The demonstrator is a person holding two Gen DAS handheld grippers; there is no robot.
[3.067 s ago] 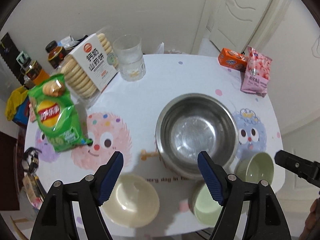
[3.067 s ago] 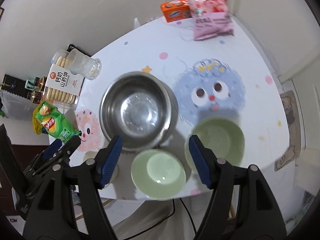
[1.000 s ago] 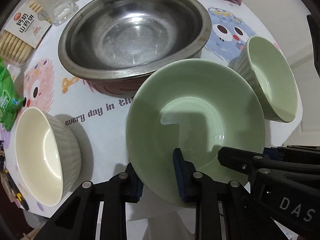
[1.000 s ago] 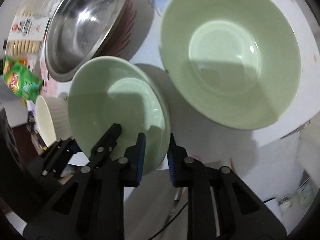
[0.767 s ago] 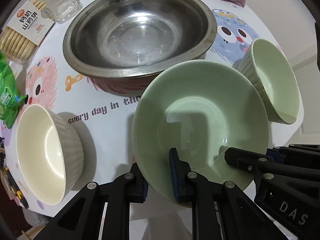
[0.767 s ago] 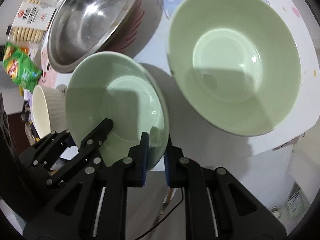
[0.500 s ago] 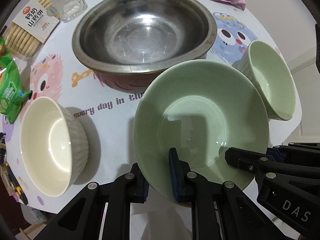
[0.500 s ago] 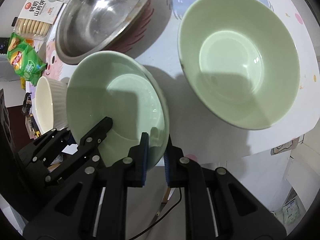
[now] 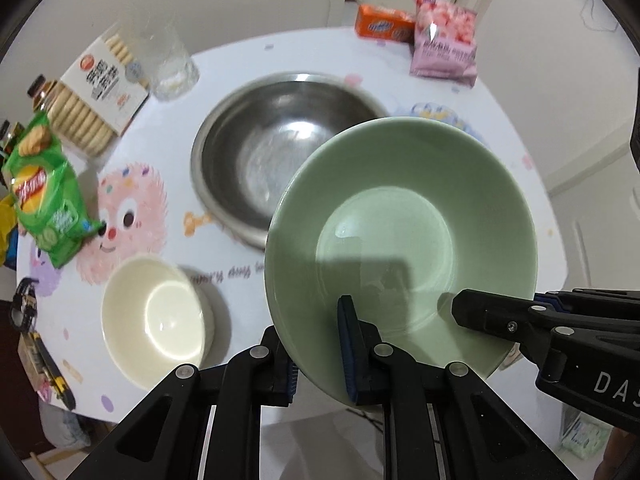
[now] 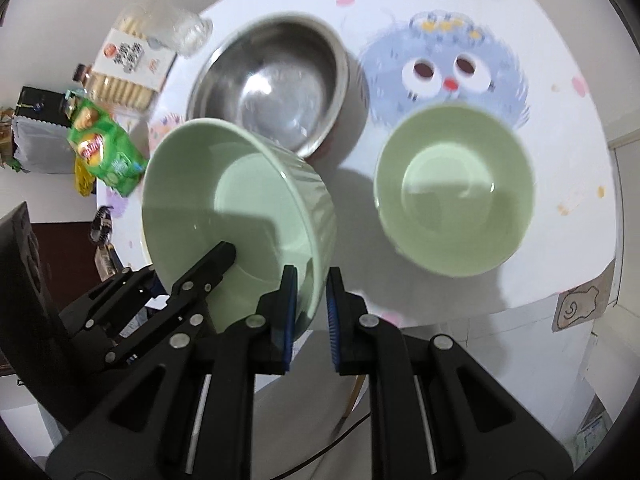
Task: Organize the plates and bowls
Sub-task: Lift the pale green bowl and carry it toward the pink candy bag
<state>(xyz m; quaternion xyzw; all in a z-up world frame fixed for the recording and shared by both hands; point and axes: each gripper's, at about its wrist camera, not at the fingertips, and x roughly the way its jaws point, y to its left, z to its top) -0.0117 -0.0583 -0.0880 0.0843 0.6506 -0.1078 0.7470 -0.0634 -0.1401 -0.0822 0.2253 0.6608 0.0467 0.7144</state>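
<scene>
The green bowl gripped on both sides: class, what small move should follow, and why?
Probably carry the green bowl sideways over the second green bowl and lower it in. Both the left gripper and right gripper clamp its rim, and that matching bowl sits empty alongside.

Both grippers are black plastic, clamp-like tools. The left gripper [image 9: 320, 354] has angular arms studded with round silver rivets and jaws faced with ribbed blue pads. The right gripper [image 10: 310, 316] is built alike; seen from the left wrist, its side bears white letters "DAS".
</scene>
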